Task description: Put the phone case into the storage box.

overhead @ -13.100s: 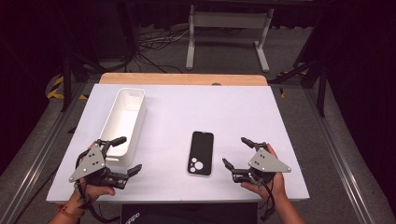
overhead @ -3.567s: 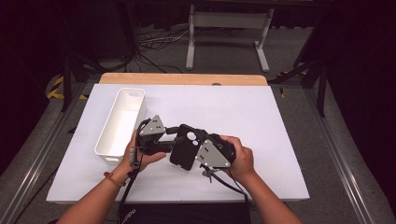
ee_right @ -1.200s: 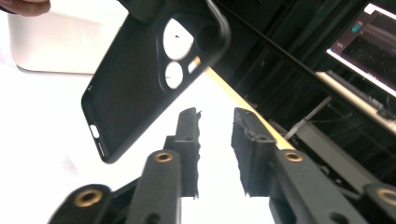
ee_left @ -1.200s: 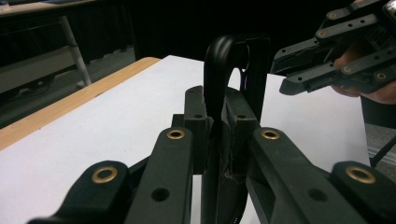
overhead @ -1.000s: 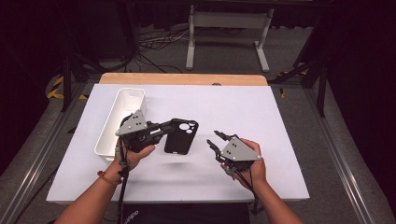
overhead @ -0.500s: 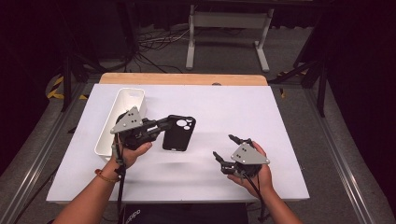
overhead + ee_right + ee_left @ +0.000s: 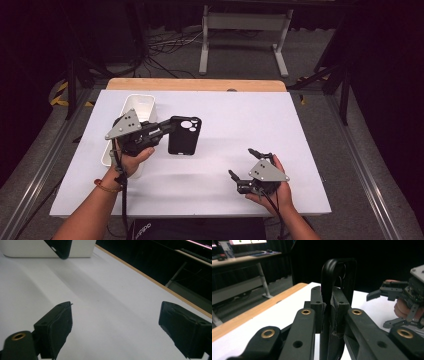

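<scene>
White tabletop (image 7: 300, 130), dark room behind: my left gripper (image 7: 167, 126) carries the phone case (image 7: 184, 136) while my right gripper (image 7: 241, 164) waits.

From the high view, I pinch the case by one long edge, lifted beside the white bin (image 7: 142, 107), probably to drop it in; its long axis runs toward me, camera holes at the far end. Left gripper view: the pads clamp its edge (image 7: 329, 315), the case standing upright. Right gripper view: my jaws have just been opening, now spread wide with nothing between.
</scene>
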A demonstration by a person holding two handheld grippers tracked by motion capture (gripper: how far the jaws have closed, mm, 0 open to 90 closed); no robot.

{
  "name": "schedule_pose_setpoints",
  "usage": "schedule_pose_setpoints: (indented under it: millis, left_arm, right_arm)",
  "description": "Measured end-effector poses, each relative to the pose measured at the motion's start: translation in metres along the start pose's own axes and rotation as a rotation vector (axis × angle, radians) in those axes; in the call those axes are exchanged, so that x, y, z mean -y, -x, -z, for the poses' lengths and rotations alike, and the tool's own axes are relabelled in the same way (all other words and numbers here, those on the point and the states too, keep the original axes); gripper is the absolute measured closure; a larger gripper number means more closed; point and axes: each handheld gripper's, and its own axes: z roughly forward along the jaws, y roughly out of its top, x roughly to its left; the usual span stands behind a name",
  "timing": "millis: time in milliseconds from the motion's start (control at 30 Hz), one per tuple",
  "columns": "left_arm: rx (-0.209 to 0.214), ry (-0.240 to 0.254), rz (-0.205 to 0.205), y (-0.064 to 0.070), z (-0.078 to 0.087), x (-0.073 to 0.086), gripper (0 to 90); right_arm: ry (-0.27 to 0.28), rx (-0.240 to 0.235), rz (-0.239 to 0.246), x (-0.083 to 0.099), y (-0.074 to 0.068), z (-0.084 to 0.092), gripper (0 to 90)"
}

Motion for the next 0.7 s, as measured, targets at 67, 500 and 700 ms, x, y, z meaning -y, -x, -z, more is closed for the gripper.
schedule_pose_setpoints:
  millis: [67,500,700]
  left_arm:
    - [-0.008,0.013,0.005,-0.003,0.004,-0.002,82.6]
    - [-0.050,0.052,0.006,-0.012,0.019,-0.008,82.5]
    - [-0.067,0.060,0.016,-0.017,0.027,-0.009,82.5]
  right_arm:
    - [-0.010,0.002,0.007,0.002,0.000,0.001,13.0]
    - [-0.012,0.027,-0.009,0.006,0.006,0.006,13.3]
    - [-0.018,0.026,-0.007,0.007,0.006,0.005,13.4]
